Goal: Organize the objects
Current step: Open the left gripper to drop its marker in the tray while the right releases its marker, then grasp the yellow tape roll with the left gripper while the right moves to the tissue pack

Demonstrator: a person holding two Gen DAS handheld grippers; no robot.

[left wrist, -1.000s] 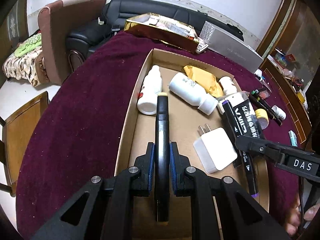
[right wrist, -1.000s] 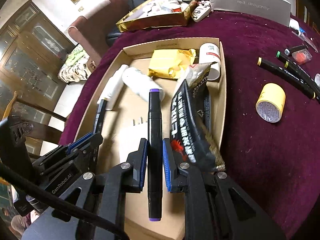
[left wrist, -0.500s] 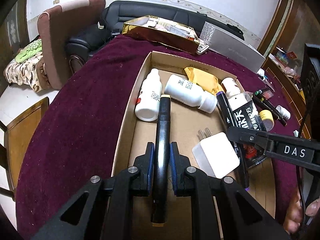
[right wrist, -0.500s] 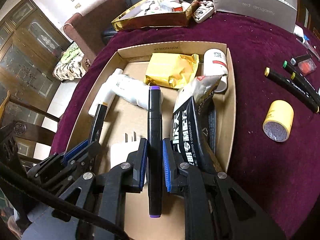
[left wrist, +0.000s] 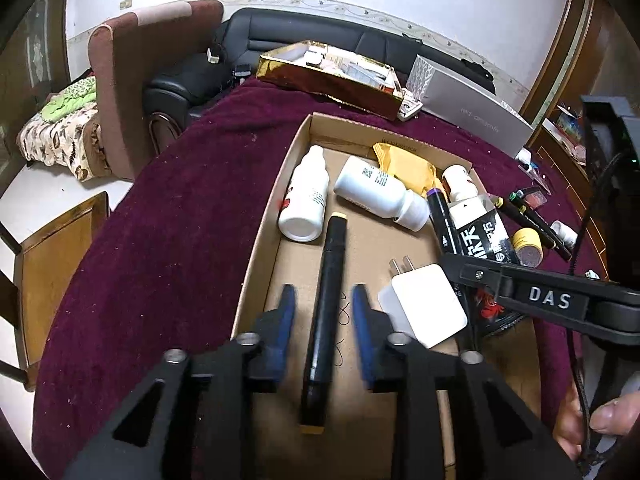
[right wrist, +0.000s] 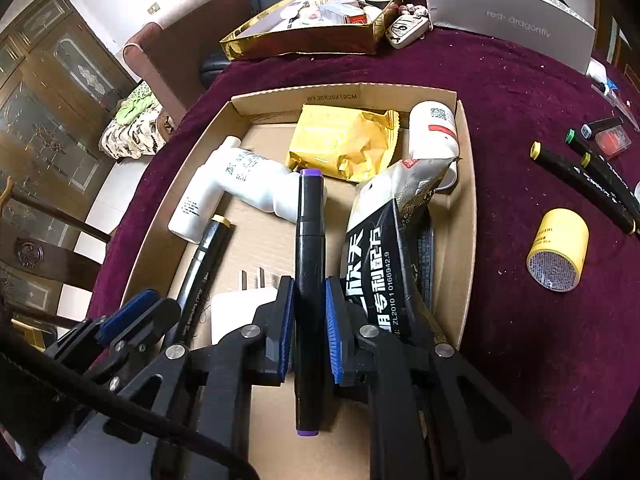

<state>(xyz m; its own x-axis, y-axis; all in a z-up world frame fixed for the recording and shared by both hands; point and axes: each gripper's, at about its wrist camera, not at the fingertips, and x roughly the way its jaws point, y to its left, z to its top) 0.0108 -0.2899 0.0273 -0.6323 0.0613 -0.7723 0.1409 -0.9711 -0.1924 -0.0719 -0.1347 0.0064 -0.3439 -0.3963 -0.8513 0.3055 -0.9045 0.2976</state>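
A shallow cardboard box (left wrist: 260,240) (right wrist: 466,200) lies on the maroon tablecloth. My left gripper (left wrist: 323,300) hangs over its left part with jaws opening; a black marker with a tan cap (left wrist: 326,304) (right wrist: 200,264) lies between them, free of the blue pads. My right gripper (right wrist: 308,300) is shut on a black marker with a purple cap (right wrist: 307,264) (left wrist: 440,216) over the box's middle. Inside the box lie two white bottles (left wrist: 306,200) (left wrist: 380,192), a yellow packet (right wrist: 344,140), a white charger plug (left wrist: 424,304) and a black and white pouch (right wrist: 372,256).
Right of the box lie a yellow roll (right wrist: 558,250) and several black markers (right wrist: 580,184). A gold tray (right wrist: 304,24) and a grey box (right wrist: 508,20) stand at the back. A wooden chair (left wrist: 52,264) is at the left, sofas behind. A person's hand (left wrist: 596,420) shows at lower right.
My left gripper's jaws have spread apart and let go of the tan-capped marker, which now lies in the box. My right gripper keeps its hold on the purple-capped marker.
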